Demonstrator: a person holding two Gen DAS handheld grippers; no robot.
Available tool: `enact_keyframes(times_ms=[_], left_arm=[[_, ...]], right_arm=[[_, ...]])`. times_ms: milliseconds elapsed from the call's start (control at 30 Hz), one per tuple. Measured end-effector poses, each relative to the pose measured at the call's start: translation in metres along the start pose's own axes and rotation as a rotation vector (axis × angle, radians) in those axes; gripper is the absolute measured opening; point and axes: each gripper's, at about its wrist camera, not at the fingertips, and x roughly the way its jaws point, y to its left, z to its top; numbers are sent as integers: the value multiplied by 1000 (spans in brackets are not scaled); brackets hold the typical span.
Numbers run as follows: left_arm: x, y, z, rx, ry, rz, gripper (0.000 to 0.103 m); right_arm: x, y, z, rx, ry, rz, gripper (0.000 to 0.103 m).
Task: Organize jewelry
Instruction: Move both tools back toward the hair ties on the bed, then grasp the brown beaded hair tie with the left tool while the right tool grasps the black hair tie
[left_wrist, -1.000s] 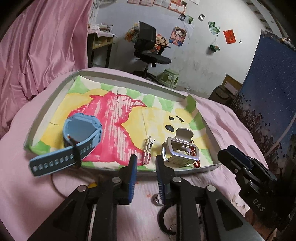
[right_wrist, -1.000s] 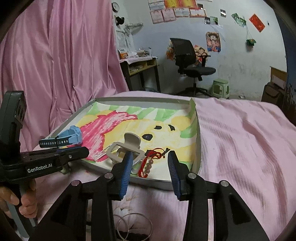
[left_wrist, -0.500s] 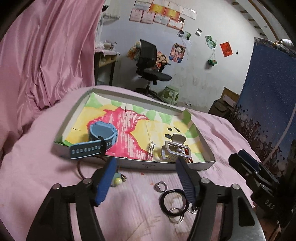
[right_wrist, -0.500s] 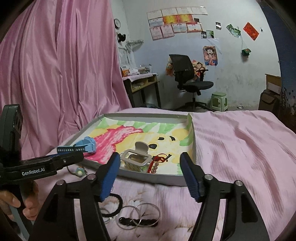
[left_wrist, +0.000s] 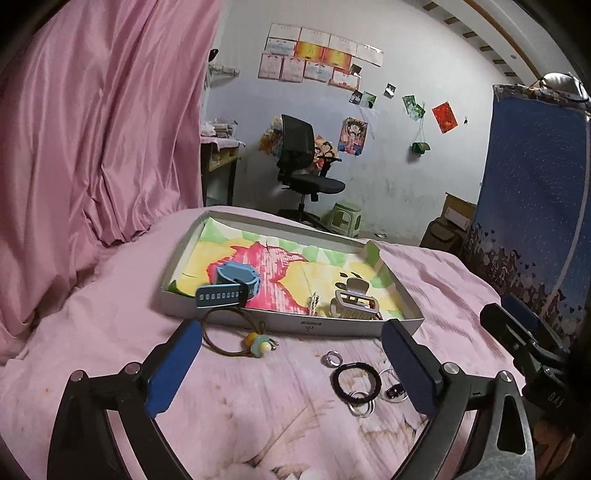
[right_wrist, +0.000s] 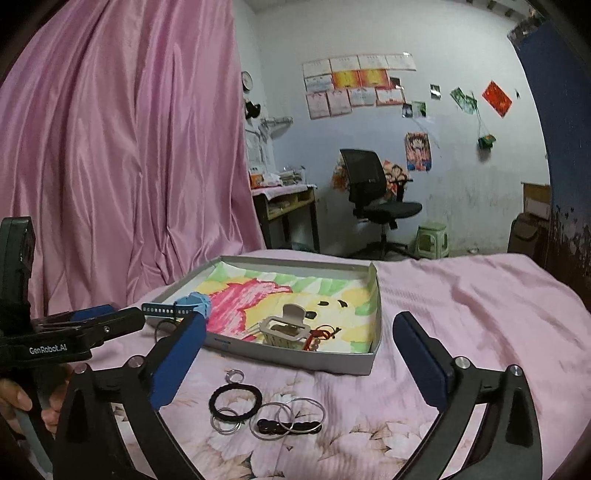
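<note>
A shallow grey tray (left_wrist: 288, 325) (right_wrist: 295, 356) with a colourful drawing lies on the pink bedsheet. In it are a blue watch (left_wrist: 236, 282) (right_wrist: 192, 304), a grey hair claw (left_wrist: 352, 302) (right_wrist: 288, 326), a small clip (left_wrist: 314, 303) and a red bead bracelet (right_wrist: 317, 338). In front of the tray lie a brown cord with a bead charm (left_wrist: 255, 341), a small ring (left_wrist: 331, 357) (right_wrist: 235, 376), a black hair tie (left_wrist: 355, 380) (right_wrist: 235, 400) and silver hoops (right_wrist: 291, 417). My left gripper (left_wrist: 291, 363) and right gripper (right_wrist: 299, 358) are open, empty, held above the loose pieces.
A pink curtain (left_wrist: 92, 147) hangs at the left. A blue starry cloth (left_wrist: 532, 203) stands at the right. A black office chair (left_wrist: 303, 173), a green stool (left_wrist: 345, 221) and a desk (right_wrist: 284, 206) stand behind the bed.
Both grippers have opened wide and pulled back and up from the tray. The loose pieces on the sheet in front of the tray have come into view.
</note>
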Motion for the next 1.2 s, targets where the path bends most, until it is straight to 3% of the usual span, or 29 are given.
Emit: enact_keyframes(times_ms=[300,567,1200], left_arm=[[-21,13,-11,45,2,29,98],[-21,25,-21,19,21,35,98],[25,55,-28,-84,229,65,98]], right_arm=[[-18,9,-6,-20,-10,10,100],[-24,19,-18,-54,18,17,100],[11,19,-35,-48,204,61,100]])
